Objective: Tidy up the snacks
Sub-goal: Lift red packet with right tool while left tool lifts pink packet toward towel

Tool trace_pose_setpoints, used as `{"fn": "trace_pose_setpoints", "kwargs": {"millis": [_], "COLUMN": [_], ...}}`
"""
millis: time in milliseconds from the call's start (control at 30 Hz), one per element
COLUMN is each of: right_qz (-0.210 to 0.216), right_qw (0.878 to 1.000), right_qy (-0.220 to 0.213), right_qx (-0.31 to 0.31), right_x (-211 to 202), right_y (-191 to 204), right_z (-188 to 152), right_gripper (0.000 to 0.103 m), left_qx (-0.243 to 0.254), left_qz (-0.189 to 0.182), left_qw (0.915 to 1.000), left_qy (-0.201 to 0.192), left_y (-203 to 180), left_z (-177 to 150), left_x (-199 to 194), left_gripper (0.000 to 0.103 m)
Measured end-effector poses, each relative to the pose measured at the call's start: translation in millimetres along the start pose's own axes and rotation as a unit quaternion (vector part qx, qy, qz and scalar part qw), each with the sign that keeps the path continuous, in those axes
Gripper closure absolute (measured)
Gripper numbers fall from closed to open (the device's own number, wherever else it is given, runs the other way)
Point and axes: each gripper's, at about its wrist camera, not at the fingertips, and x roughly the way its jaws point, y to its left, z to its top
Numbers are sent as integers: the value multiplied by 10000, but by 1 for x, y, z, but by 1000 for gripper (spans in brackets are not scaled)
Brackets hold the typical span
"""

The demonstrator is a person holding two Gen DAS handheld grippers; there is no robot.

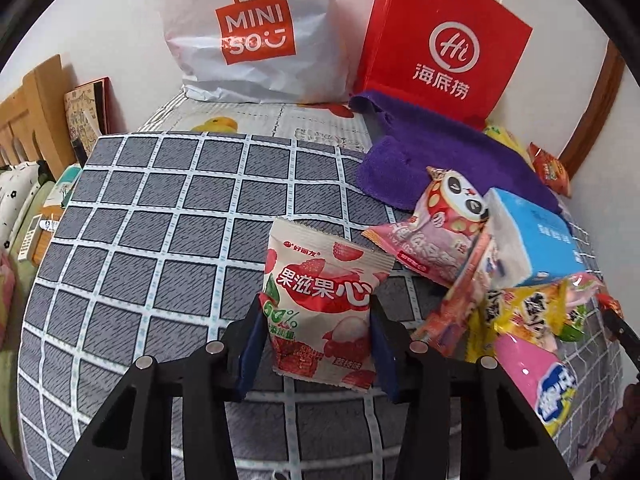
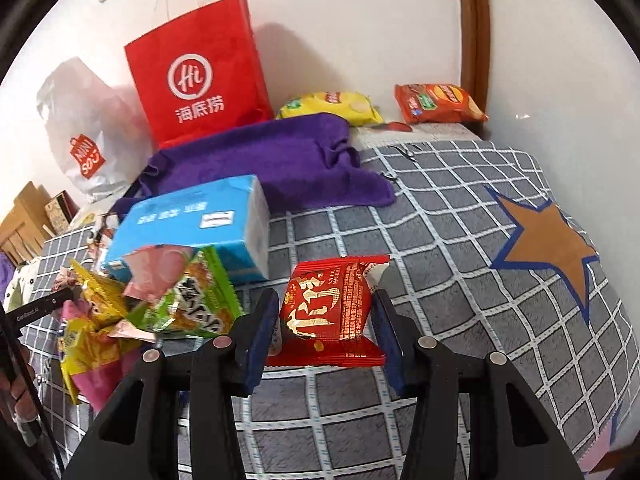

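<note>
While the grey checked blanket [image 1: 168, 216] fills the near ground, a red paper bag [image 1: 444, 40] and white Minisoo bag [image 1: 256, 32] stand at the far wall. Purple towel [image 2: 280, 156] lies just before them. Left gripper [image 1: 316, 320] is clamped on a lychee candy packet [image 1: 320, 300], held up; right gripper [image 2: 326, 320] pinches a red snack packet [image 2: 332, 308], beside the snack pile [image 2: 132, 304].

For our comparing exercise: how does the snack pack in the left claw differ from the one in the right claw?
The lychee pack is mostly white and pink with fruit pictures; the red pack is shiny red with gold lettering. The lychee pack stands taller than its claw's fingers, while the red pack looks squatter and squarer. Both are small sealed packets, held between blue pads, left claw and right claw, above the checked cover.
</note>
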Motion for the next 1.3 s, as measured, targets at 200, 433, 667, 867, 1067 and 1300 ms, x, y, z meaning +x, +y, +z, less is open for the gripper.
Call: {"fn": "trace_pose_setpoints", "kwargs": {"millis": [200, 433, 667, 867, 1067, 1300], "right_qz": [145, 208, 410, 616, 589, 566], "right_qw": [9998, 9994, 9981, 9966, 9952, 9943], "right_qy": [-81, -150, -196, -242, -430, -530], "right_qx": [-133, -249, -413, -487, -650, -731], "right_x": [-6, -16, -25, -32, -35, -21], "right_y": [16, 24, 36, 46, 58, 72], "right_z": [5, 14, 28, 47, 81, 131], "right_gripper": [55, 55, 55, 55, 55, 55], "left_qx": [24, 305, 609, 809, 866, 790], "left_qz": [-168, -347, -672, -990, -1001, -933], "left_qw": [9999, 9988, 9957, 9917, 9910, 9920], "left_qy": [-26, -172, -190, -133, -193, -304], "left_y": [-3, -28, -67, -104, -127, -134], "left_z": [0, 8, 19, 36, 62, 104], "left_x": [-16, -42, -61, -66, -65, -59], "left_gripper": [59, 59, 59, 59, 59, 59]}}
